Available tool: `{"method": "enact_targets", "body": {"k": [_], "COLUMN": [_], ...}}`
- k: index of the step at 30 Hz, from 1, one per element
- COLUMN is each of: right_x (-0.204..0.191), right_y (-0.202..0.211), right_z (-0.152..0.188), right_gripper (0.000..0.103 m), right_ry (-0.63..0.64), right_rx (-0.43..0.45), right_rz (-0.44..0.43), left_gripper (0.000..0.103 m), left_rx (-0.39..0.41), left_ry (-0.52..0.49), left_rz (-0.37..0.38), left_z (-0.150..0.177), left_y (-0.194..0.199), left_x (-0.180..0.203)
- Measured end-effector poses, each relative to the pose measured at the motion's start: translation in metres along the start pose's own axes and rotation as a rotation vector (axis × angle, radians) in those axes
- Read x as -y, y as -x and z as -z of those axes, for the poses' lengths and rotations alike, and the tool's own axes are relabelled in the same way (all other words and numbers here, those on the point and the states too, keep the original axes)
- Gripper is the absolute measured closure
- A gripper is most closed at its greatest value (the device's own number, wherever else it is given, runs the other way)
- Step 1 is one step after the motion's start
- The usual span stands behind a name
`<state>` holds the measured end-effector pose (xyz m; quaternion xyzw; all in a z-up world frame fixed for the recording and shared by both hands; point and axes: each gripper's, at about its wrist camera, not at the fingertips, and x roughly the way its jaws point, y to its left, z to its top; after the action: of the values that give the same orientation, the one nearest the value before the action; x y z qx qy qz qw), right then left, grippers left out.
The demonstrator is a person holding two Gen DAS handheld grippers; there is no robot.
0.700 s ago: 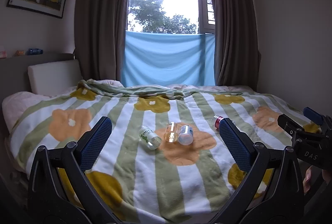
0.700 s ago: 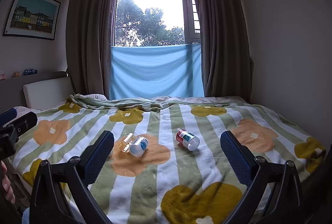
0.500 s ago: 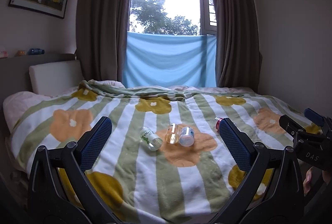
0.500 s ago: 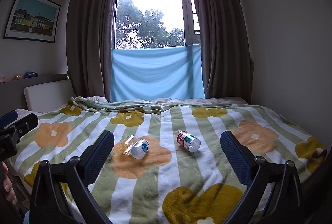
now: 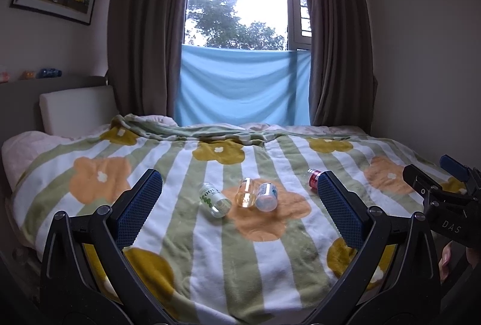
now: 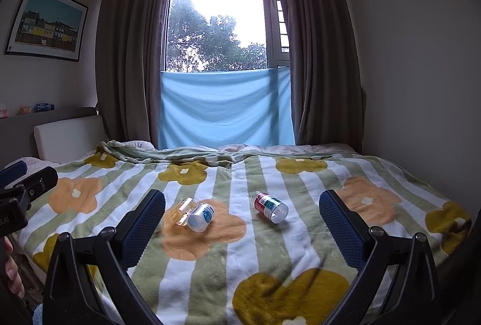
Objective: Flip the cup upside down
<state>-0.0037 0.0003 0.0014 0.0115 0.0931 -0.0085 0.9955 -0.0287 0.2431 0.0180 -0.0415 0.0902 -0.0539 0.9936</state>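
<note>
Your left hand-held gripper [image 5: 237,198] and right hand-held gripper [image 6: 242,218] both hang wide open over the bed [image 5: 270,280], grasping nothing; four cups lie on their sides: green cup [image 5: 214,199], amber cup [image 5: 246,192] touching the blue cup [image 5: 266,196], probably; red cup [image 6: 270,206] sits apart.

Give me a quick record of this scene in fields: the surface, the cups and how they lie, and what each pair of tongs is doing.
surface: bed with striped flower blanket
cups: four, all on their sides
green-print cup: leftmost
amber cup: touching blue-print cup
red-print cup: rightmost, apart from the others
left tongs: open, empty, short of the cups
right tongs: open, empty, short of the cups
task state: no cup flipped yet
</note>
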Motion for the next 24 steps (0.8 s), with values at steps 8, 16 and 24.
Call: {"method": "enact_targets", "body": {"k": [8,16,24], "right_x": [0.0026,0.0051,0.0039], "right_y": [-0.0005,-0.0006,-0.0003], "right_z": [-0.0006,-0.0015,-0.0015], "right_gripper": [0.001,0.001,0.001], "right_ry": [-0.006,-0.009,-0.007], "right_rx": [-0.006,-0.009,-0.008], "right_rz": [-0.004,-0.007,-0.005], "left_gripper": [0.0,0.0,0.0], "left_rx": [-0.001,-0.002,-0.002], "left_ry": [0.0,-0.002,-0.003], "left_rz": [0.001,-0.002,-0.002], "left_z": [-0.001,-0.0011,-0.0011], "left_y": [0.0001,0.0,-0.0002], "left_x": [0.0,0.001,0.0013]}}
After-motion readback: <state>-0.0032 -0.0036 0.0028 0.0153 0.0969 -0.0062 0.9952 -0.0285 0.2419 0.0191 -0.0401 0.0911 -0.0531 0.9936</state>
